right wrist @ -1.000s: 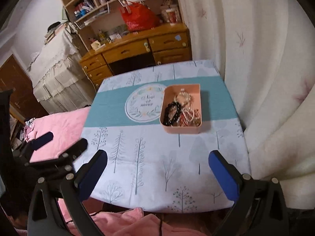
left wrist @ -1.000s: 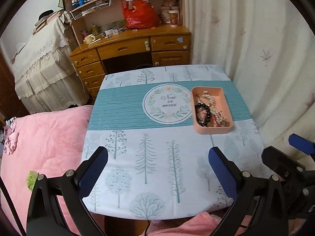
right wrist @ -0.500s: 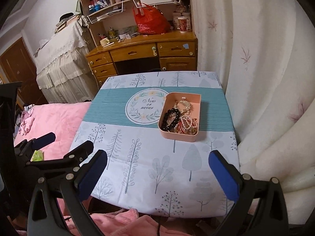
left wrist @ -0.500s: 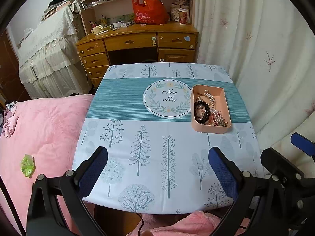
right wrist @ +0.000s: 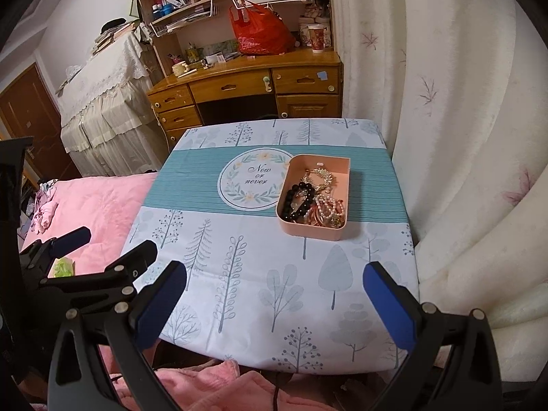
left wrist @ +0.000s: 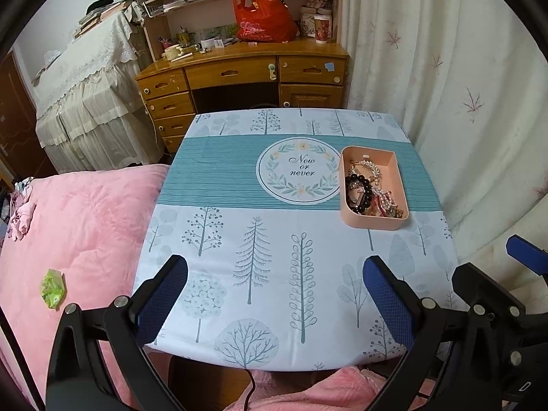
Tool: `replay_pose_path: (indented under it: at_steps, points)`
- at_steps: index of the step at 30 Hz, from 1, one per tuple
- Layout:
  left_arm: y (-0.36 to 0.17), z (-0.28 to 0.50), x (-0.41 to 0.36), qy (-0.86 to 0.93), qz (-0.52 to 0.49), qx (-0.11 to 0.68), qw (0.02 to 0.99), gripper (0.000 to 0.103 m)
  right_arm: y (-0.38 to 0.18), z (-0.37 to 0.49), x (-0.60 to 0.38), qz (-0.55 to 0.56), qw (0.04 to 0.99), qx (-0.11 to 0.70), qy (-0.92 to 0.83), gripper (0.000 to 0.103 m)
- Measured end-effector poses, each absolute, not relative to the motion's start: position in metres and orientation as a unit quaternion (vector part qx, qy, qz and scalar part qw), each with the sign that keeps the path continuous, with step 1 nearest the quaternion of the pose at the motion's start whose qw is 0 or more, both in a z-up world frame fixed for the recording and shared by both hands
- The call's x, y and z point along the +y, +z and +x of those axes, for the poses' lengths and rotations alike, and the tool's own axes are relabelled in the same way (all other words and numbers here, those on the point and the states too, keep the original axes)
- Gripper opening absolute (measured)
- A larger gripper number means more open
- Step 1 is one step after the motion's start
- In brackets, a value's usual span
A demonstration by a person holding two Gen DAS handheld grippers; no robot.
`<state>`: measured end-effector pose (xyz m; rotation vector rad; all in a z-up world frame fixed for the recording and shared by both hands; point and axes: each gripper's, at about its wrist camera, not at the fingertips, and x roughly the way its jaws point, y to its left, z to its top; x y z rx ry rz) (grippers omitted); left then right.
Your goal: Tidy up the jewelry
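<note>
**Both pairs of fingers spread and bare, jewelry heaped in the tray**

Your fingers stand wide apart on both tools, blue pads facing each other with nothing between them. Your left gripper [left wrist: 275, 294] hangs over the near edge of the table, above the printed trees of the tablecloth [left wrist: 260, 239], and your right gripper [right wrist: 274, 294] hangs level with it, just beside it to the right. Neither touches the cloth or any piece.

Further out, on the right half of the table, the pink tray [right wrist: 310, 231] sits with its long side running away from you, partly on the teal band and just beside the round "Now or never" print [left wrist: 301, 169]. All the jewelry in view lies inside it: a black bead bracelet [right wrist: 298, 202] along the left wall, a pearl strand [right wrist: 323, 207] towards the near right, and a gold chain [right wrist: 322, 174] at the far end, all overlapping in one tangle. No piece shows on the cloth around the tray.

That fits two stages equally: pieces gathered into the tray, or a heap waiting to be sorted out. I judge you well back from the work either way, with both tools far from the tray. Any reach there calls for a slow descent, since the strands cross one another and a pinch on one will likely drag its neighbours.
</note>
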<state>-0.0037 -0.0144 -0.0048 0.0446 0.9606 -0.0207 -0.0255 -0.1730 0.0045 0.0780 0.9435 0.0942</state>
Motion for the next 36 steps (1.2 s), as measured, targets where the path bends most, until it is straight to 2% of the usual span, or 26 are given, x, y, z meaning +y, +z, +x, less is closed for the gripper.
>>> replay_pose_path:
  at_steps: [36]
  points:
    - [-0.011,0.005,-0.006,0.003,0.037,0.473,0.880,0.101,0.004,-0.018,-0.166,0.023,0.884,0.465,0.033,0.103]
